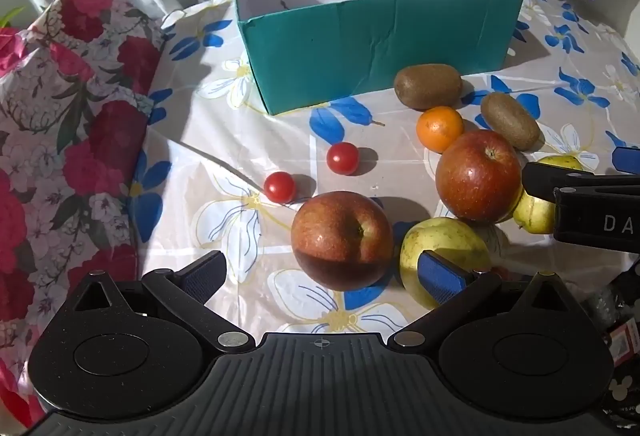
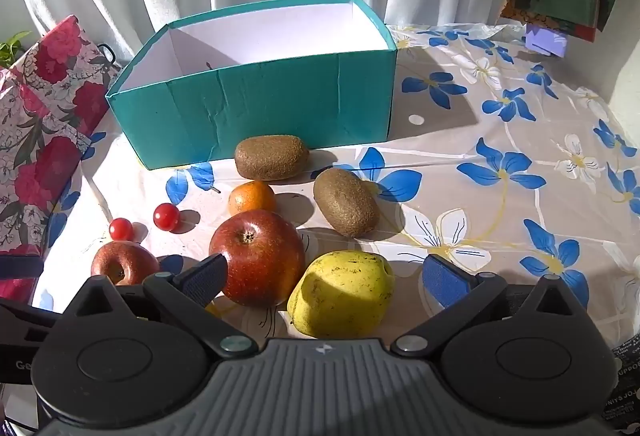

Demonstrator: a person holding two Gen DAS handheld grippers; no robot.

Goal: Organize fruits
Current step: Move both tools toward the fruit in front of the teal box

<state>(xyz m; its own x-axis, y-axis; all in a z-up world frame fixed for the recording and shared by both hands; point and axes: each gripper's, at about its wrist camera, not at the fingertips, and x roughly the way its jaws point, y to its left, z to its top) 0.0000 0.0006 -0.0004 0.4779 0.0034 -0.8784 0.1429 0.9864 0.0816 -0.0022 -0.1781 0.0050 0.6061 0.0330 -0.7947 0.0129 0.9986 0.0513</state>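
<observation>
Nearest the left gripper (image 1: 322,272), whose jaws stood wide apart and held nothing, a red apple (image 1: 342,240) sat between the blue pads on the flowered tablecloth (image 1: 224,140), with a yellow quince (image 1: 444,256) just beside it. The right gripper (image 2: 324,276) was likewise spread and empty, a second quince (image 2: 342,294) and a larger red apple (image 2: 257,256) lying touching between its fingers.

These looked firm, fairly heavy and smooth-skinned, likely to roll; a hold across the widest part, clear of the stem dimple, seemed safest. Beyond them lay two cherry tomatoes (image 1: 280,187), small and easily crushed, wanting only a light squeeze. Farther on were a mandarin (image 2: 252,199), softer under pressure, and two kiwis (image 2: 346,202), fuzzy and less slippery, best taken across their short axis.

Toward the far edge stood the teal box (image 2: 256,108), open-topped; what showed of its white interior held no fruit, so by my reckoning sorting had not begun.
</observation>
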